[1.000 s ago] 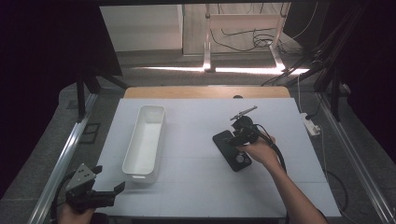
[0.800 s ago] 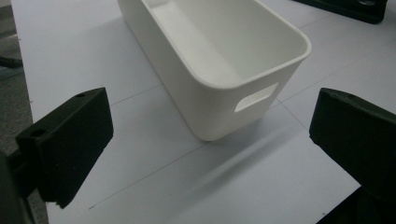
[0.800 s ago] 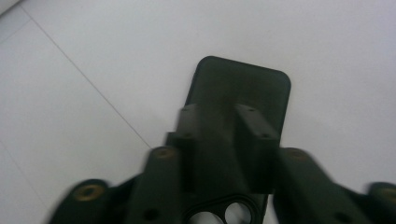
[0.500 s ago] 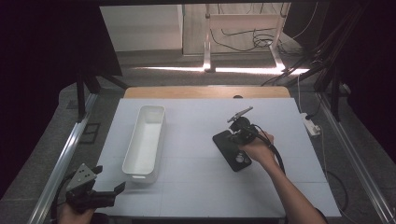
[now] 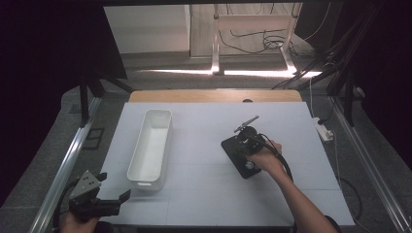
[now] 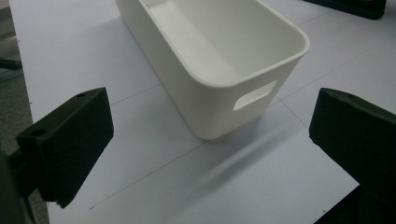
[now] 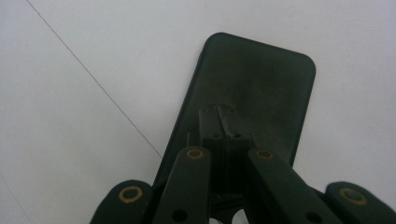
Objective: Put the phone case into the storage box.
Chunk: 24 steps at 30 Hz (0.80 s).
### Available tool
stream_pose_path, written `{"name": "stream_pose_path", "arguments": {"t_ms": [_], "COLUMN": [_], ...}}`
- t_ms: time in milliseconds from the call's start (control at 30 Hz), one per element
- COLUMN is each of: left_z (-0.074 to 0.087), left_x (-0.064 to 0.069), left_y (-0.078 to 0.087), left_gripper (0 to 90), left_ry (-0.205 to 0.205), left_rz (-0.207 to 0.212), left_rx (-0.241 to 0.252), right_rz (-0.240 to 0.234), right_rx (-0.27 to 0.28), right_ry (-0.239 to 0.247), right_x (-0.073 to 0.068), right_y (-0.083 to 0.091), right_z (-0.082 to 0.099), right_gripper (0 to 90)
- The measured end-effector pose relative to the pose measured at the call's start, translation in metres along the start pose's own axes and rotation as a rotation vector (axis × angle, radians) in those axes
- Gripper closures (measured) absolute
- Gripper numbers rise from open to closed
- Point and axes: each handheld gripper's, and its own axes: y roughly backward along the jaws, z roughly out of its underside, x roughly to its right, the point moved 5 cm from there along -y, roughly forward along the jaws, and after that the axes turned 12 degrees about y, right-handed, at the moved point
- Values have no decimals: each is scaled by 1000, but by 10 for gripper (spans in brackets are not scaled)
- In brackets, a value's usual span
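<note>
- The white tabletop [image 5: 204, 145] carries two things: a long white plastic bin with cut-out handles [image 5: 150, 145] and a flat black rounded-rectangle plate [image 5: 241, 154]. The bin lies toward the left gripper, the plate directly under the right gripper.
- The bin's long axis runs away from the person. In the left gripper view its near short end, with the handle slot, sits just ahead of the left gripper [image 6: 210, 154] and between the lines of its jaws, apart from both.
- The black plate lies slanted on the table. In the right gripper view its long axis runs on ahead of the fingertips [image 7: 219, 114], and the plate's far rounded end lies well beyond them.
- The right gripper [image 5: 248, 144] is by far the nearer one to the plate; the left gripper [image 5: 104, 204] hangs at the table's near left corner, well apart from the plate.
- The left gripper's jaws are spread wide with nothing between them.
- The right gripper's jaws have just been closing and are now drawn fully together, tips meeting over the plate's near half. Whether they pinch the plate or only rest on it cannot be told.
- Judged from this, any lift depends on the tips getting hold of the plate's edge.
</note>
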Motion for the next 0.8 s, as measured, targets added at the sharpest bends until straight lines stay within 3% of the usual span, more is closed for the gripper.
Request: {"name": "stream_pose_path", "arguments": {"t_ms": [267, 800], "left_z": [0, 0], "left_x": [0, 0], "left_y": [-1, 0], "left_gripper": [5, 5], "left_ry": [-3, -2], "left_rz": [-1, 1], "left_rx": [-4, -2], "right_rz": [-32, -53], "right_rx": [26, 17], "right_ry": [12, 50], "right_x": [-6, -17], "right_y": [-4, -29], "right_z": [-8, -34], "right_gripper": [897, 897]}}
